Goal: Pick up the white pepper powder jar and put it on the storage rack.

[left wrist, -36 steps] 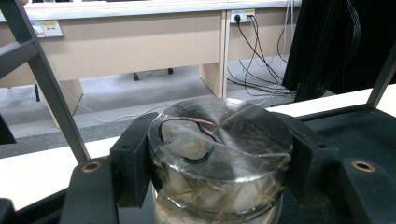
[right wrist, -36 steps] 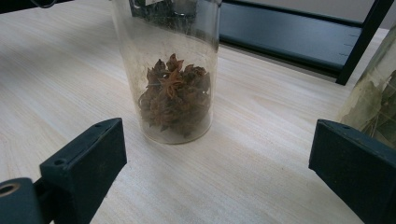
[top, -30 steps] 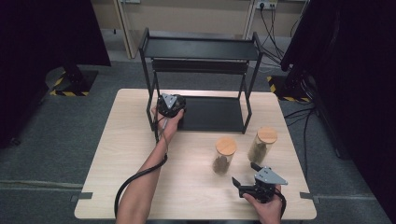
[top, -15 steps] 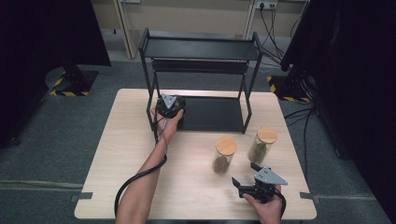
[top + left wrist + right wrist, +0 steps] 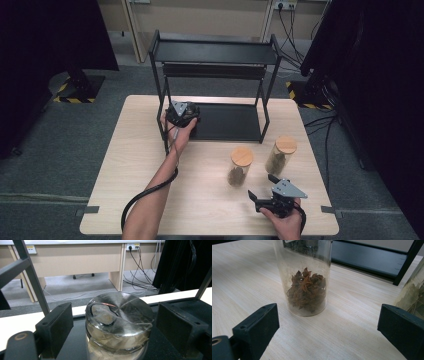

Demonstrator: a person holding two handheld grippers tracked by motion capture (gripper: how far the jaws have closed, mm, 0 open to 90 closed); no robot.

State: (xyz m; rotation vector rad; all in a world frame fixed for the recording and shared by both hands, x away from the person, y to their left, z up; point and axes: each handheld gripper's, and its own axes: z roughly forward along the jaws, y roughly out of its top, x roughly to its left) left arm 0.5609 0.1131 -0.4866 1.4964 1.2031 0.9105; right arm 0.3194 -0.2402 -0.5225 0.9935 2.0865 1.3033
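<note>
My left gripper (image 5: pixel 181 111) reaches into the left end of the black rack's bottom tier (image 5: pixel 230 122). Between its fingers (image 5: pixel 57 326) stands a glass jar (image 5: pixel 119 322) with a glass lid. The jaws have just been opening, and both pads now stand clear of the glass. Near the table's front edge my right gripper (image 5: pixel 262 187) is open with nothing in it. It faces a wood-lidded jar of star anise (image 5: pixel 241 165) (image 5: pixel 305 287), a short way ahead on the table. A second wood-lidded jar with leaves (image 5: pixel 282 154) (image 5: pixel 413 300) stands to the right of that one.
The black two-tier metal rack (image 5: pixel 215 52) stands at the back of the wooden table (image 5: pixel 135 165), its posts beside my left hand. Cables trail on the floor behind. Dark curtains flank both sides of the room.
</note>
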